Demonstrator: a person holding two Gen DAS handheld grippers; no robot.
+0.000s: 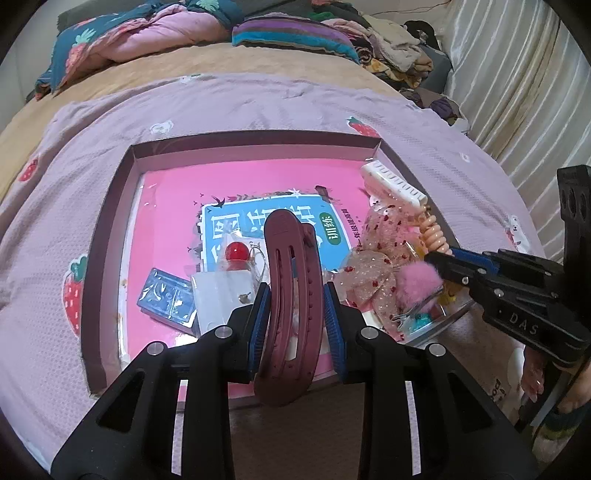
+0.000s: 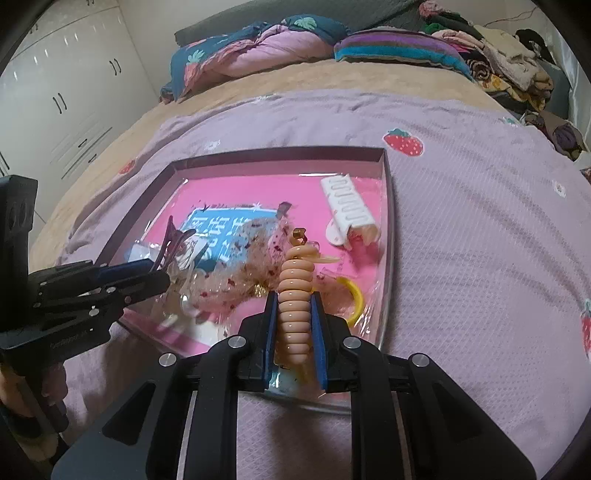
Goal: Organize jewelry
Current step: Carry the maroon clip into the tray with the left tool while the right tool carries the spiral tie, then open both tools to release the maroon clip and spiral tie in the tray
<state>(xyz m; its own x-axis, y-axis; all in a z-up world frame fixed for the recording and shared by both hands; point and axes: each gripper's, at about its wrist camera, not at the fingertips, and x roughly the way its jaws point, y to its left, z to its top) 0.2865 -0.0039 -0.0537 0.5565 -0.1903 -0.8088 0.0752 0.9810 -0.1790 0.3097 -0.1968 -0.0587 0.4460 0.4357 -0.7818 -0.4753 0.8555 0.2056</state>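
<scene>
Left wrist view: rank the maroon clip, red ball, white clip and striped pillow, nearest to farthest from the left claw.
1. Maroon clip, held in the left claw.
2. Red ball, just ahead, slightly left.
3. White clip, far right corner of the tray.
4. Striped pillow, at the bed's head.

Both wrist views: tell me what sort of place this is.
Most likely a bedroom. The tray of hair accessories sits on a bed covered with a strawberry-print sheet, a rumpled quilt and piled clothes lie at the far end, and white wardrobe doors stand alongside.
</scene>
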